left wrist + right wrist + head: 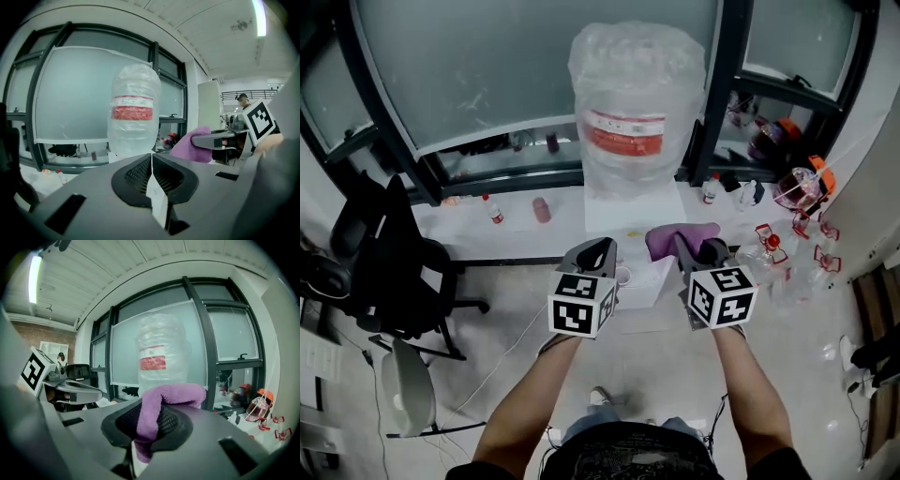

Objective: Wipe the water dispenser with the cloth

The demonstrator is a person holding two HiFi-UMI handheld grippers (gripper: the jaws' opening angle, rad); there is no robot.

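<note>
Two grippers are hovering side by side before the dispenser [630,214]. I am holding the left gripper [151,163] with its jaws pressed together on nothing. My right gripper [146,422] is clamping the purple cloth [176,394], which is drooping over its jaws by the dispenser's near edge; I cannot tell whether it is touching. A big bottle [636,103] wrapped in clear film is standing on the dispenser, its contents unclear. Small bottles [495,211] are standing on the sill [469,225], too small to judge.
</note>
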